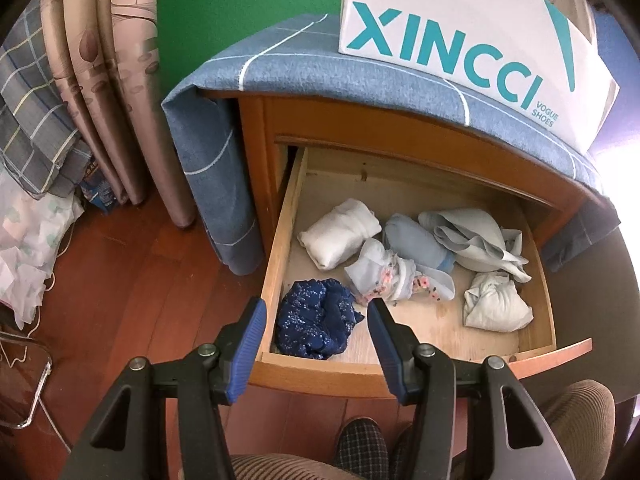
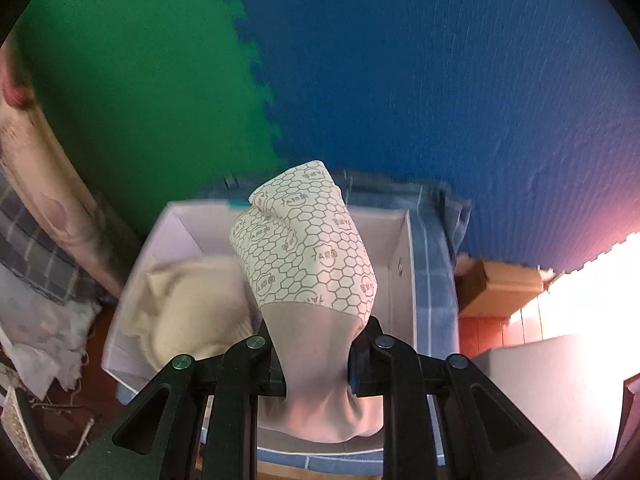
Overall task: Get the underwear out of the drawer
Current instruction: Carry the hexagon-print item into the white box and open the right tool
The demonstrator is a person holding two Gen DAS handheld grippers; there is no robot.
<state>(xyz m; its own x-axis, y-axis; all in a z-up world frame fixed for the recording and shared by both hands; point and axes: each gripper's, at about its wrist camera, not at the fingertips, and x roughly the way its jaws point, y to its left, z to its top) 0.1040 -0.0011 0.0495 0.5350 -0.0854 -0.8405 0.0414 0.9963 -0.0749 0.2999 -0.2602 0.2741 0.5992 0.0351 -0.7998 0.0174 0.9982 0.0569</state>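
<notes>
The wooden drawer (image 1: 282,240) is pulled out. Several folded underwear pieces lie in it: a dark blue flowered one (image 1: 316,328) at the front left, a white roll (image 1: 340,232), a pale blue flowered one (image 1: 384,276) and more pale blue ones (image 1: 464,236). My left gripper (image 1: 316,307) hangs open over the drawer's front left corner, with nothing between its fingers. My right gripper (image 2: 319,332) is shut on a beige pair of underwear (image 2: 308,248) with a hexagon print. It holds this above the open white shoe box (image 2: 400,240), where a cream garment (image 2: 188,304) lies.
The shoe box (image 1: 460,40) stands on the nightstand's blue checked cloth (image 1: 320,60). Curtains (image 1: 112,80) and bundled fabric hang at the left above a wooden floor (image 1: 140,288). A person's knees and a checked slipper (image 1: 360,448) are below the drawer front. A cardboard box (image 2: 500,288) sits at the right.
</notes>
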